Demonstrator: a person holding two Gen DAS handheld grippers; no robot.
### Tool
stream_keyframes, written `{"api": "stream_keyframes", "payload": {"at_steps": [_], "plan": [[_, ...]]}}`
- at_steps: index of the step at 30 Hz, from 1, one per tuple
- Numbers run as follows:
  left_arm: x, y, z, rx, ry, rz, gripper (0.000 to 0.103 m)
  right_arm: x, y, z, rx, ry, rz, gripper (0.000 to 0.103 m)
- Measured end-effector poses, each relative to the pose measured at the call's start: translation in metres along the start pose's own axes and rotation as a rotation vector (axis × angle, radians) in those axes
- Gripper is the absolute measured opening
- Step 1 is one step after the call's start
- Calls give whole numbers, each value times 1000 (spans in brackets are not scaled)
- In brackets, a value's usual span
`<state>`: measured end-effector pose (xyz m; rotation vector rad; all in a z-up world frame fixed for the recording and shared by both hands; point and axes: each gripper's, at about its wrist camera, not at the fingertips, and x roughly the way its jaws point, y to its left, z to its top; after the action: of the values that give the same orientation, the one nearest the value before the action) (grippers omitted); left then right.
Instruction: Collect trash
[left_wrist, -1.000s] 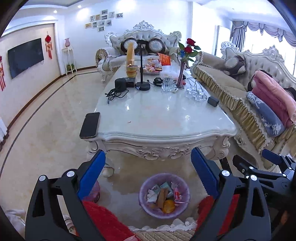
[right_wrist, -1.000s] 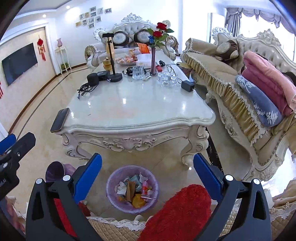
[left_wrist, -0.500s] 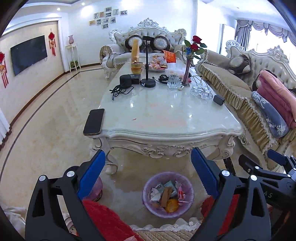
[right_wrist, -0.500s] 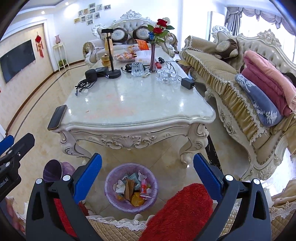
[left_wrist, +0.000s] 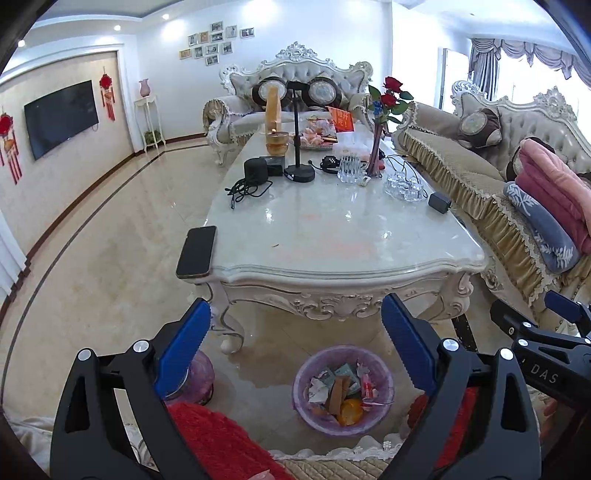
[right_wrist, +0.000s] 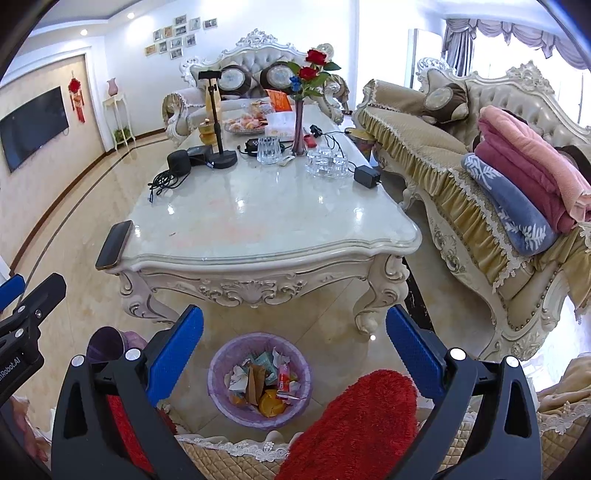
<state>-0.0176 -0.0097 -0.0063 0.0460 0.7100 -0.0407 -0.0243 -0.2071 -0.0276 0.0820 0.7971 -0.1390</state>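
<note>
A purple trash bin (left_wrist: 300, 384) (right_wrist: 218, 369) stands on the floor in front of the coffee table, holding paper wrappers, a cardboard scrap and orange peel. My left gripper (left_wrist: 295, 350) hovers above and in front of it, open and empty. My right gripper (right_wrist: 295, 354) is also open and empty, just right of the left one and likewise above the bin. Each gripper shows at the edge of the other's view: right gripper (left_wrist: 535, 332), left gripper (right_wrist: 22, 302). One tiny dark speck (left_wrist: 275, 244) lies on the tabletop.
The marble coffee table (left_wrist: 332, 258) carries a phone (left_wrist: 195, 251) overhanging its near left corner, plus cables, glasses, a vase and a stand farther back. A second purple container (right_wrist: 107, 343) sits on the floor at left. Sofas with blankets (right_wrist: 517, 192) line the right. Red fluffy fabric (right_wrist: 362, 424) lies below the grippers.
The left wrist view has drifted slightly, the bin sliding a little to the right in it. The right view is nearly unchanged. Both grippers stay open and empty.
</note>
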Motion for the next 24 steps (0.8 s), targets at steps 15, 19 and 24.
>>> {"api": "stream_keyframes", "payload": {"at_steps": [15,19,24], "plan": [[-10,3,5,1,-22,15,91,-6,-1,0,4,-16,3,94],[-10,4,6,1,-21,17,91,-7,-1,1,2,-16,4,94],[-11,3,6,1,-23,17,91,-8,0,1,-1,-22,2,94]]}}
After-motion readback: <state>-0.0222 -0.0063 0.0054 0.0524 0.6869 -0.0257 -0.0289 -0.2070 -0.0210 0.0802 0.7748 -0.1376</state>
